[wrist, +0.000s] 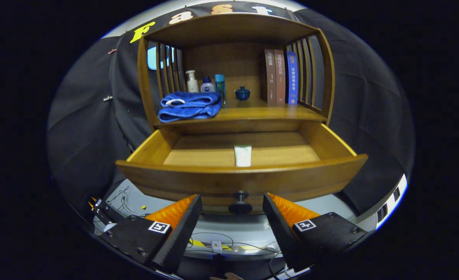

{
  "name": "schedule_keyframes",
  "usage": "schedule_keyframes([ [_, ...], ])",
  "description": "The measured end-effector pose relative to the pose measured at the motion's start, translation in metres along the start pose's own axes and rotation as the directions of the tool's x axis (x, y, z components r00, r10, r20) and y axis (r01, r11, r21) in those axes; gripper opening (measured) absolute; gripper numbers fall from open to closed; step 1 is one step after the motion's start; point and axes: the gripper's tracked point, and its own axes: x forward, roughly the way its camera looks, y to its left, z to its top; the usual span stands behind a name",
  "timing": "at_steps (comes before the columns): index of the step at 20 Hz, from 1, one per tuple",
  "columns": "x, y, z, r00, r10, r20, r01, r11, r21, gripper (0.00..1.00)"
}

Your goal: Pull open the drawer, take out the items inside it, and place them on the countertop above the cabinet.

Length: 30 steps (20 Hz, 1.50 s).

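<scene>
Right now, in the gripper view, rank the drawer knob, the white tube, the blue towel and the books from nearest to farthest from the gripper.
The gripper is open.
1. Drawer knob: between the fingertips, untouched.
2. White tube: in the open drawer, behind its front panel.
3. Blue towel: at the countertop's front left.
4. Books: upright, back right of the countertop.

The open warm-brown wooden drawer (241,171) is showing a smooth, softly glossy varnish, and its round dark knob (240,202) is looking matt. The folded blue towel (190,105) is looking like soft, fuzzy cloth. The small white tube (242,155) is appearing smooth like plastic.

The gripper (232,202) is holding its fingers apart around the knob.
</scene>
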Motion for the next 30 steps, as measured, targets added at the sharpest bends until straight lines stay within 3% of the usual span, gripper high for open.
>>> schedule_keyframes([
  [4, 0.033, -0.008, 0.054, 0.999, -0.02, -0.045, 0.02, 1.0, 0.015, 1.0],
  [8, 0.089, -0.016, 0.063, 0.981, -0.057, -0.187, 0.056, 0.998, -0.011, 1.0],
  [15, 0.165, -0.025, 0.027, 0.898, -0.096, -0.43, 0.074, 0.995, -0.068, 1.0],
  [20, 0.183, -0.03, -0.007, 0.811, -0.094, -0.578, 0.073, 0.996, -0.06, 1.0],
  [24, 0.194, -0.037, -0.016, 0.779, -0.101, -0.618, 0.092, 0.995, -0.046, 1.0],
  [29, 0.202, -0.035, -0.034, 0.735, -0.08, -0.674, 0.081, 0.996, -0.029, 0.85],
  [30, 0.205, -0.037, -0.038, 0.734, -0.091, -0.673, 0.085, 0.996, -0.041, 0.77],
])
